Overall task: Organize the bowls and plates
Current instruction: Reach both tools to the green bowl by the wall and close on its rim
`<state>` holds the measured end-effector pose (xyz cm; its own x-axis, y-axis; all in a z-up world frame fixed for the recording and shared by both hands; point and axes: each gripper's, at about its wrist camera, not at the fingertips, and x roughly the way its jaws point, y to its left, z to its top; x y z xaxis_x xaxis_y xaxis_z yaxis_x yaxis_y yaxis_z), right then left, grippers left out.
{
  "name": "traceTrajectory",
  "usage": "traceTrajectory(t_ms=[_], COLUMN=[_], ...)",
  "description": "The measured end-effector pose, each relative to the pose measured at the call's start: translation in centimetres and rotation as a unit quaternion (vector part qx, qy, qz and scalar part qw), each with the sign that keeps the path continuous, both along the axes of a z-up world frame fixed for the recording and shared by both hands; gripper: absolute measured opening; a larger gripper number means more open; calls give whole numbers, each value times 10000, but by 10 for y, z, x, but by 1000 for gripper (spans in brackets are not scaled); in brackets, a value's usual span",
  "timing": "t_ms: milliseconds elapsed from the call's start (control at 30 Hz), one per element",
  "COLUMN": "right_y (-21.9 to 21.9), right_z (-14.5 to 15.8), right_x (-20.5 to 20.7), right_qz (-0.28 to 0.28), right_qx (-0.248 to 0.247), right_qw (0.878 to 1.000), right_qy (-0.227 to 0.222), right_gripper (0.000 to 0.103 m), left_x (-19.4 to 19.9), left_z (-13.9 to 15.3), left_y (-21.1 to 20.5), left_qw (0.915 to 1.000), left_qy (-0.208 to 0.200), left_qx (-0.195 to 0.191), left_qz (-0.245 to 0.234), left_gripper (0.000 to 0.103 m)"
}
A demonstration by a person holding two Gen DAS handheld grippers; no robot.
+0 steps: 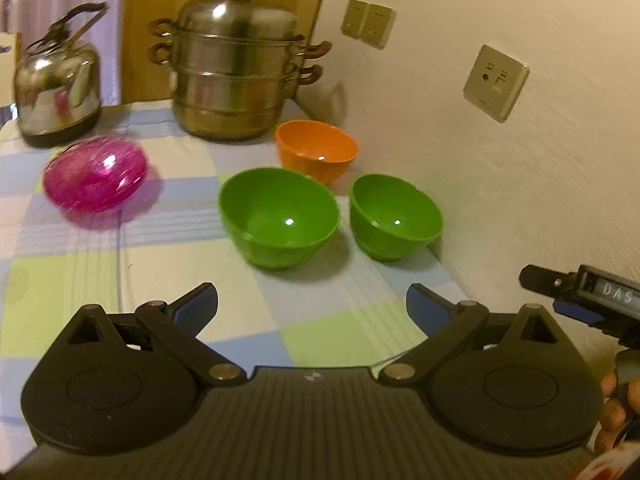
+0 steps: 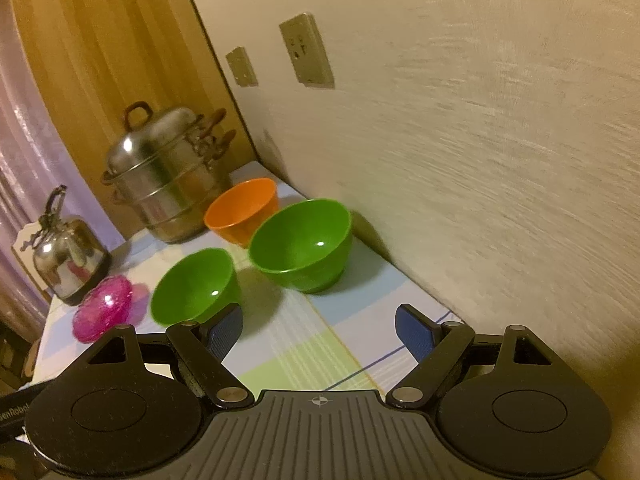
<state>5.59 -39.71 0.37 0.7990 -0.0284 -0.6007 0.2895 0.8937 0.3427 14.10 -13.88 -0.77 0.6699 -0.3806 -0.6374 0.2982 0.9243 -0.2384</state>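
Three bowls stood upright near the wall-side edge of the tabletop [image 1: 160,264], which was covered in a pastel checked cloth. The orange bowl [image 1: 316,150] sat nearest the far corner, just in front of the stacked steel steamer pot [image 1: 236,68]. In front of it the two green bowls stood side by side: the wider green bowl [image 1: 279,216] toward the middle, the smaller-looking green bowl [image 1: 396,216] close to the wall, a narrow gap between them. A pink glass dish [image 1: 96,180] lay well apart toward the opposite edge, in front of the steel kettle [image 1: 58,80]. The left gripper [image 1: 312,306] hovered above the near part of the cloth, fingers spread wide and empty. The right gripper [image 2: 319,330] hung likewise, fingers spread with nothing between them, the green bowls just beyond its tips.
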Motion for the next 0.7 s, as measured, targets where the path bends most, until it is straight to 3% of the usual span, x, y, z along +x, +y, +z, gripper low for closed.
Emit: traceTrajectory(t_ms=[167, 433, 500, 700], right_y=[-7, -12, -14, -18], right_z=[-5, -17, -21, -32], right_x=[16, 43, 50, 73], right_qz=[1, -12, -14, -41], right_qx=[12, 63, 105, 234], right_qw=[10000, 10000, 9999, 9997], right_qy=[14, 36, 55, 88], right_gripper=[83, 83, 83, 83], left_x=[32, 69, 78, 113], left_z=[0, -13, -17, -19], left_y=[-18, -33, -37, -55], left_qw=[9994, 9989, 9986, 9960], left_qy=[-131, -73, -53, -30], left_qx=[105, 192, 209, 235], left_qz=[-308, -416, -491, -866], left_gripper=[95, 91, 82, 70])
